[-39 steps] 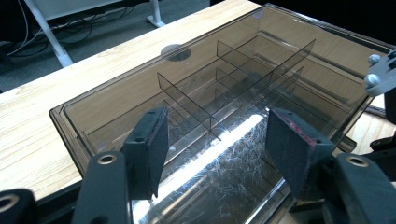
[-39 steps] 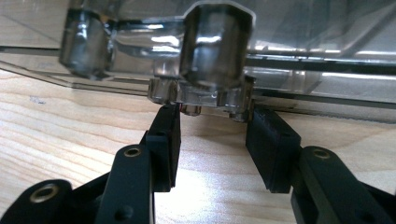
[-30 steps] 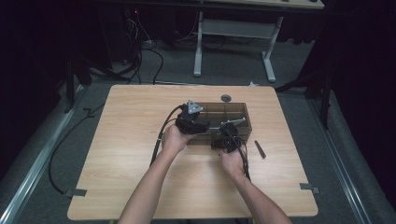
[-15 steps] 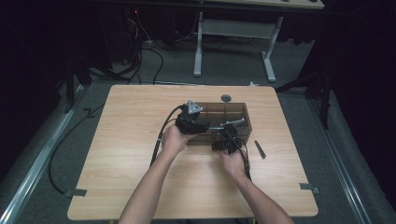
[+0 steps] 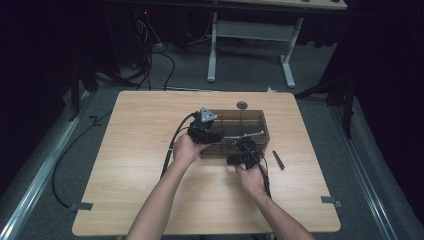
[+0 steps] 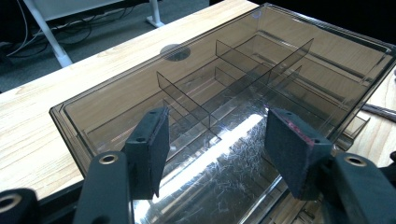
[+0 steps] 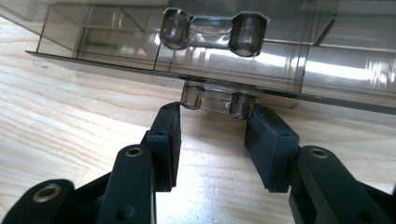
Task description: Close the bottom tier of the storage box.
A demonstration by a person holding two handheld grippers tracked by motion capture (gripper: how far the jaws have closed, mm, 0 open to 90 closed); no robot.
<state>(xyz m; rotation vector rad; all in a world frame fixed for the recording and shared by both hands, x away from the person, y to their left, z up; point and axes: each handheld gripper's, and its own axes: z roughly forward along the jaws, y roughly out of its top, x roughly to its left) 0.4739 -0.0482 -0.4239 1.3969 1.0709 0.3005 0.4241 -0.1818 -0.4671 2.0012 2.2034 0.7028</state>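
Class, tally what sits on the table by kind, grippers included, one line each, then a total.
Smoky clear divided box: 1
Grippers, left and right: 2
Small dark stick: 1
Round grey table grommet: 1
Total: 5

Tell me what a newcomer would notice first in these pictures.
A smoky see-through plastic box with dividers, lid shut, sits near the middle of the wooden table. The left hand-held gripper hangs open over its lid, and the right hand-held gripper points, open, at the front latch.

Smoky clear plastic box, glossy, lid scratched, pale wood-grain table, matt, grey carpet floor
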